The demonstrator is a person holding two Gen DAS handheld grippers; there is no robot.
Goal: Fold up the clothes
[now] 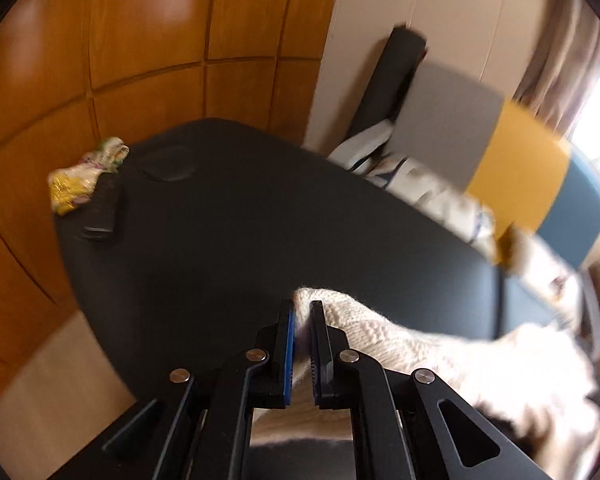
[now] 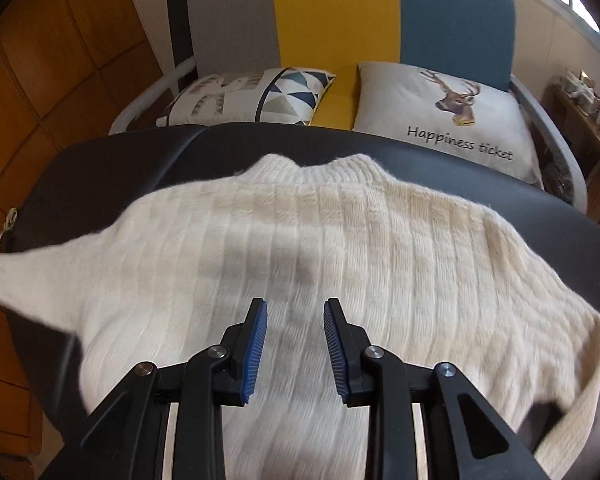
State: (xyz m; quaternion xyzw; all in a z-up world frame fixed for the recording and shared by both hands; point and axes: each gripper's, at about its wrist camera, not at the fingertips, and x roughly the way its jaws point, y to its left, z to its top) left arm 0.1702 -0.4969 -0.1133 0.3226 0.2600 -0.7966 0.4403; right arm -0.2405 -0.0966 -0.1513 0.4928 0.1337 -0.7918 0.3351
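Observation:
A cream ribbed knit sweater [image 2: 340, 240] lies spread on a dark table [image 2: 120, 160], neck toward the sofa. My right gripper [image 2: 295, 312] is open just above the sweater's body, empty. In the left wrist view, my left gripper [image 1: 303, 312] is shut on the sweater's sleeve [image 1: 380, 332], holding its cuff end above the dark table [image 1: 220, 220]. The view is motion-blurred.
A sofa [image 2: 340, 20] with grey, yellow and blue panels stands beyond the table, with a patterned pillow [image 2: 252, 96] and a deer pillow [image 2: 440, 112]. A crumpled floral cloth [image 1: 84, 176] and a dark remote [image 1: 102, 208] lie at the table's left edge. Wooden panels line the left wall.

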